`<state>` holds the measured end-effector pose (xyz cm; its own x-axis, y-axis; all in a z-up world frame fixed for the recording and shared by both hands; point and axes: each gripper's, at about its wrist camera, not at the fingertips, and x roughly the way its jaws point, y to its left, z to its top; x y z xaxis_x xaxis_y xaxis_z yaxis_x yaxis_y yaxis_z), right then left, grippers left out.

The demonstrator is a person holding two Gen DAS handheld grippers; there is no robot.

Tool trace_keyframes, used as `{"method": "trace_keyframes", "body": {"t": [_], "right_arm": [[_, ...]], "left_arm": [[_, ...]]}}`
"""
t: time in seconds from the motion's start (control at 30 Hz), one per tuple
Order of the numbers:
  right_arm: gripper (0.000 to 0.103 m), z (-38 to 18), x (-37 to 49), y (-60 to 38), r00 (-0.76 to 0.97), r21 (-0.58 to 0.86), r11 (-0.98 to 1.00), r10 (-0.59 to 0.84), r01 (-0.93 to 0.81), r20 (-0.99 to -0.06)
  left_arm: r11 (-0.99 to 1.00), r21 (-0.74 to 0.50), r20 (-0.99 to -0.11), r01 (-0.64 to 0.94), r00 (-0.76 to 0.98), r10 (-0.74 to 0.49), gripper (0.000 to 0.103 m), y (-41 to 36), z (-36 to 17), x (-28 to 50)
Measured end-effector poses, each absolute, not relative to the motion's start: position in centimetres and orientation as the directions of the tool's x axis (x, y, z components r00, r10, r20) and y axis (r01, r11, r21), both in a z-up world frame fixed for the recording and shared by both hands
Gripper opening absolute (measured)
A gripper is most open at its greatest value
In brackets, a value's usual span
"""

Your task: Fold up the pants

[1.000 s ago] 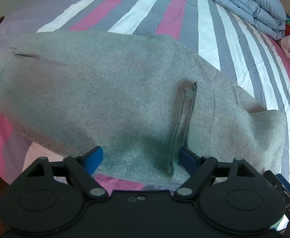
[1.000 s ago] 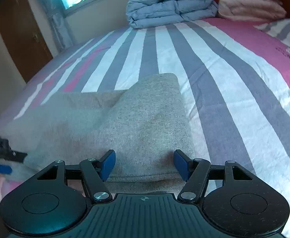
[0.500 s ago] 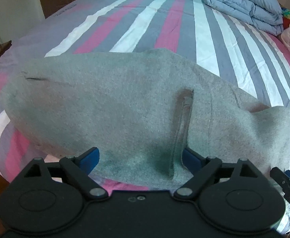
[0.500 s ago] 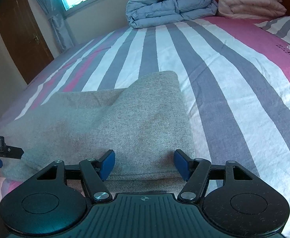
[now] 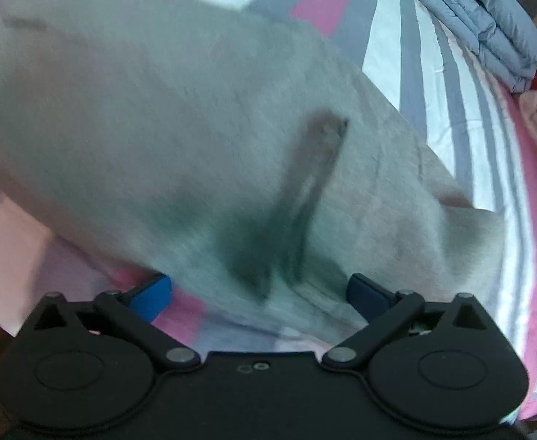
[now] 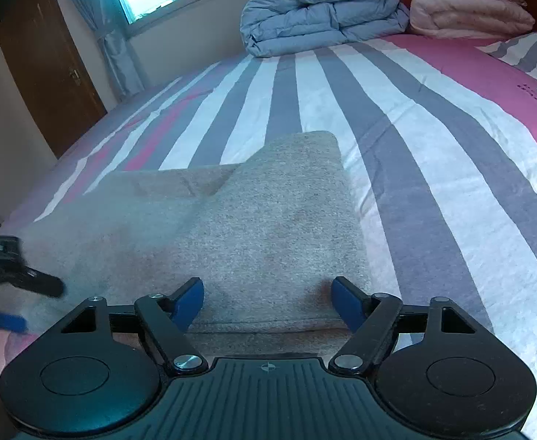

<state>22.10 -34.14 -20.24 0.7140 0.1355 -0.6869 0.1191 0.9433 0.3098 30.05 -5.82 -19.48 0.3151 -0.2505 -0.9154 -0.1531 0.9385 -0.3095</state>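
The grey pants (image 6: 268, 234) lie flat on the striped bed (image 6: 433, 154), close to its near edge, already folded over so that one layer rests on another. In the right wrist view a lighter upper panel runs away from the camera to a rounded far corner, and a second layer spreads out to the left beneath it.

The right gripper (image 6: 267, 302) sits at the near hem of that upper panel. Its blue fingers (image 6: 189, 302) are spread wide apart, one on each side of the panel's width, with the fabric edge lying between them and nothing clamped. Whether the fingertips touch the cloth cannot be told.

The left gripper (image 5: 260, 295) is also held wide open at the near edge of the pants (image 5: 180, 139). The left wrist view is blurred. A dark seam or pocket strip (image 5: 312, 183) runs from the middle of the cloth down toward the gap between the fingers (image 5: 151, 297). The left-hand finger lies over the pink stripe of the bed (image 5: 389, 51) just off the cloth's edge, while the right-hand one sits against the grey fabric.

The left gripper (image 6: 8, 271) shows at the left margin of the right wrist view, beside the lower layer.

A folded blue duvet (image 6: 323, 11) and pink bedding (image 6: 466, 11) are stacked at the far end of the bed, well apart from the pants.
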Motion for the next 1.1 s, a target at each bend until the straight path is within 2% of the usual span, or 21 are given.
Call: {"method": "trace_keyframes", "body": {"t": [0.07, 0.13, 0.2, 0.27, 0.3, 0.33, 0.37, 0.43, 0.6, 0.7, 0.77, 0.83, 0.9, 0.97, 1.0, 1.03, 1.1], "right_arm": [[0.077, -20.2, 22.1, -34.3, 0.715, 0.322, 0.939, 0.143, 0.121, -0.684], [0.077, -20.2, 22.0, -34.5, 0.717, 0.333, 0.935, 0.151, 0.119, -0.681], [0.077, -20.2, 22.0, -34.6, 0.719, 0.340, 0.933, 0.157, 0.117, -0.677], [0.077, -20.3, 21.9, -34.7, 0.721, 0.342, 0.932, 0.157, 0.118, -0.675], [0.077, -20.2, 21.9, -34.7, 0.721, 0.344, 0.932, 0.158, 0.118, -0.675], [0.077, -20.2, 21.9, -34.6, 0.721, 0.344, 0.931, 0.158, 0.118, -0.675], [0.077, -20.2, 21.9, -34.7, 0.721, 0.347, 0.930, 0.161, 0.117, -0.675], [0.077, -20.2, 21.9, -35.0, 0.721, 0.366, 0.923, 0.171, 0.122, -0.672], [0.077, -20.1, 21.9, -35.6, 0.723, 0.412, 0.900, 0.190, 0.142, -0.664], [0.077, -20.0, 21.9, -35.3, 0.723, 0.394, 0.909, 0.181, 0.136, -0.667], [0.077, -20.0, 21.9, -35.3, 0.724, 0.391, 0.911, 0.180, 0.134, -0.666], [0.077, -20.0, 21.9, -35.4, 0.724, 0.400, 0.906, 0.184, 0.138, -0.665], [0.077, -20.0, 21.9, -35.6, 0.723, 0.411, 0.899, 0.185, 0.148, -0.666], [0.077, -19.9, 22.1, -35.6, 0.723, 0.412, 0.898, 0.181, 0.155, -0.667], [0.077, -19.9, 22.1, -35.6, 0.723, 0.408, 0.900, 0.179, 0.155, -0.668], [0.077, -19.9, 22.1, -35.6, 0.723, 0.405, 0.902, 0.178, 0.152, -0.668], [0.077, -20.0, 22.0, -35.5, 0.723, 0.397, 0.907, 0.177, 0.144, -0.668]], "left_arm": [[0.936, -0.317, -0.907, -0.153, 0.338, -0.252, 0.087, -5.8, -19.3, 29.8], [0.919, -0.369, -0.885, -0.140, 0.356, -0.301, 0.057, -5.7, -19.4, 29.6], [0.899, -0.412, -0.871, -0.147, 0.353, -0.342, 0.054, -5.3, -19.3, 29.6], [0.900, -0.414, -0.870, -0.139, 0.350, -0.347, 0.054, -5.3, -19.0, 29.5], [0.906, -0.404, -0.878, -0.127, 0.333, -0.344, 0.057, -5.3, -18.9, 29.4], [0.912, -0.393, -0.887, -0.120, 0.310, -0.342, 0.070, -5.3, -18.9, 29.4], [0.921, -0.370, -0.904, -0.118, 0.277, -0.327, 0.076, -5.1, -18.9, 29.4], [0.927, -0.353, -0.910, -0.126, 0.277, -0.309, 0.077, -4.4, -17.9, 28.7], [0.904, -0.418, -0.859, -0.092, 0.363, -0.361, 0.079, -3.3, -14.4, 28.6], [0.907, -0.405, -0.858, -0.116, 0.389, -0.334, 0.080, -3.9, -15.2, 30.5], [0.907, -0.407, -0.874, -0.111, 0.336, -0.351, 0.078, -5.1, -17.0, 31.9], [0.872, -0.478, -0.856, -0.108, 0.278, -0.436, 0.070, -6.2, -19.1, 32.6], [0.843, -0.527, -0.825, -0.106, 0.299, -0.479, 0.068, -7.1, -19.8, 32.2], [0.792, -0.600, -0.778, -0.115, 0.313, -0.545, 0.043, -7.3, -20.3, 32.0], [0.734, -0.667, -0.732, -0.131, 0.302, -0.611, 0.027, -7.3, -21.0, 31.9], [0.702, -0.699, -0.704, -0.137, 0.307, -0.641, 0.024, -7.4, -21.2, 31.8], [0.723, -0.687, -0.697, -0.078, 0.355, -0.623, 0.020, -7.8, -20.5, 31.4]]}}
